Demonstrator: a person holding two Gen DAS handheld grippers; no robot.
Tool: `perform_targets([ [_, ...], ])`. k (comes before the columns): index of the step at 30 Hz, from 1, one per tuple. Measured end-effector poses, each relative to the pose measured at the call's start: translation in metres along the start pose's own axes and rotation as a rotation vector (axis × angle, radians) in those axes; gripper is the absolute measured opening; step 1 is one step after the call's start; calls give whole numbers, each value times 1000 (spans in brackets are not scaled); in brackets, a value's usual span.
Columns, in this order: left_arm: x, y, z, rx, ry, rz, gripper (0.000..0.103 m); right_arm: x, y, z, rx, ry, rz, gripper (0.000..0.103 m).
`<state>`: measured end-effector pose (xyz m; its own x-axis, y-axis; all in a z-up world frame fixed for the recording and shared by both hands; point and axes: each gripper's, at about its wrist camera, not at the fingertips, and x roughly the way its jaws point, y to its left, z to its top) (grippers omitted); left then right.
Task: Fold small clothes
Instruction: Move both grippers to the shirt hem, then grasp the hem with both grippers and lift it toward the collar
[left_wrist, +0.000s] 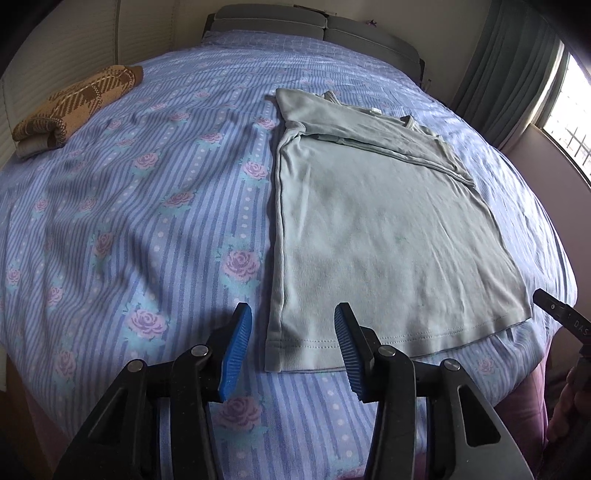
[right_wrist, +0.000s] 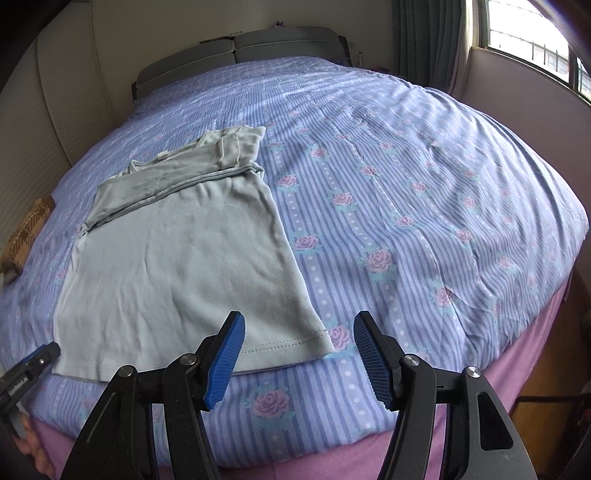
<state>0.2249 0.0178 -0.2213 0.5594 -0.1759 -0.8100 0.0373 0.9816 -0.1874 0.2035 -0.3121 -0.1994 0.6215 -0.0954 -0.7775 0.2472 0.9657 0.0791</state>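
Your shirt (left_wrist: 388, 229) lies flat on the bed (left_wrist: 147, 206), pale green, with its sleeves folded in across the chest and its hem nearest you at the bed's front edge. Your left claw (left_wrist: 291, 347) hangs over the hem's left corner with its jaws apart and nothing pinched between them; the right pad (left_wrist: 349, 354) sits above the hem, the left pad over bare sheet. Your right claw (right_wrist: 299, 360) is likewise parted and empty, over the hem's right corner: its left pad (right_wrist: 225, 363) is above the shirt, its right pad above the flowered sheet. Whether either pad touches the cloth, you cannot tell from these views. Each claw's tip shows at the edge of the other's view, just beside the hem's outer corners. A folded brown checked cloth (left_wrist: 77, 107) rests well apart on the bed's far left side. The headboard (left_wrist: 317, 29) stands at the far end, and a curtain (left_wrist: 506, 66) and window (left_wrist: 570, 122) are to the right. Nothing lies on the shirt.
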Motion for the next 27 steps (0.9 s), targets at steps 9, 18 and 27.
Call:
perform_targets([
  [9,10,1,-5,-5,48,17,45,15,-10,-6,40,49,4,62],
  [18,14,-3,-11,-5,62,36,45,28,-16,-5,83,91,35,60],
  [27,12,14,-12,-87,59,57,23,36,-19,-4,110,115,63,53],
])
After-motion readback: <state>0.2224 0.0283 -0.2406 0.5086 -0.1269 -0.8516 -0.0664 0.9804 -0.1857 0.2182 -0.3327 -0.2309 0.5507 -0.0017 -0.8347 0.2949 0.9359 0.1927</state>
